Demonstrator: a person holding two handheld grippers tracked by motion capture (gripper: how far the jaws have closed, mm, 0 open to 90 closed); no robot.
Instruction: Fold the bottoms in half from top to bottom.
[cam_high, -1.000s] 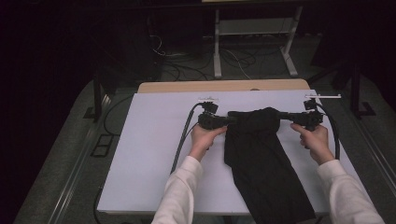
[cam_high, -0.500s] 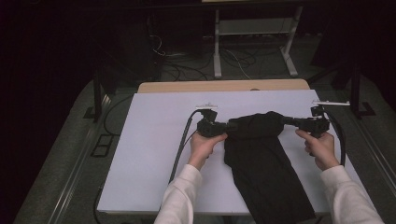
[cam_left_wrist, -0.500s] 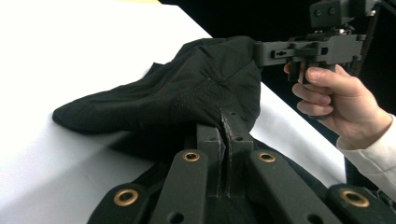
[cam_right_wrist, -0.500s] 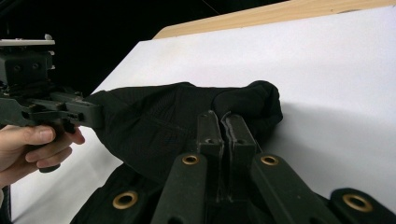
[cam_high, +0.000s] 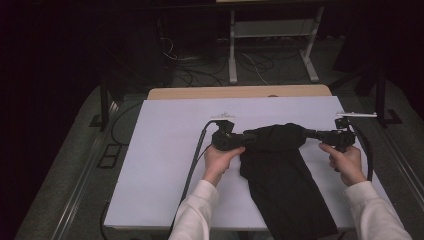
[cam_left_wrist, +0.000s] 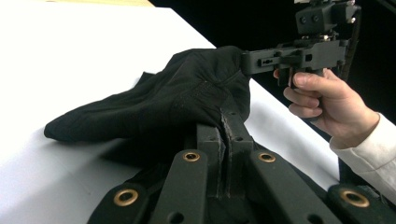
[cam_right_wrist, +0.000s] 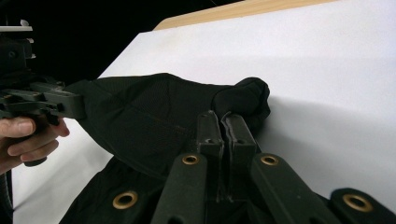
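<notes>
In the high view, a black cloth (cam_high: 280, 175) lies on the white table (cam_high: 165, 165), a little right of the middle. Its top edge is lifted and stretched between the two grippers, and the rest runs toward the person and over the near edge of the table, where the frame cuts it off. The left gripper (cam_high: 239, 141) holds the left end of the top edge, the right gripper (cam_high: 309, 134) holds the right end. The left hand (cam_high: 220, 159) and the right hand (cam_high: 345, 162) are under the grippers, both in white sleeves. The room behind the table is very dark; only some cables and a metal stand (cam_high: 270, 45) are visible there.

In the left gripper view, the jaws are closed on a fold of the cloth (cam_left_wrist: 177, 102). Beyond it the right gripper (cam_left_wrist: 247, 63) bites the far end, with the right hand (cam_left_wrist: 327, 102) below it. The cloth hides the right jaw tips.

In the right gripper view, the jaws are pressed together on the cloth (cam_right_wrist: 154, 121). At the left edge, the left gripper (cam_right_wrist: 79, 106) meets the cloth, but its jaw tips are hidden in the fabric. The left hand (cam_right_wrist: 28, 135) is partly cut off by the frame.
</notes>
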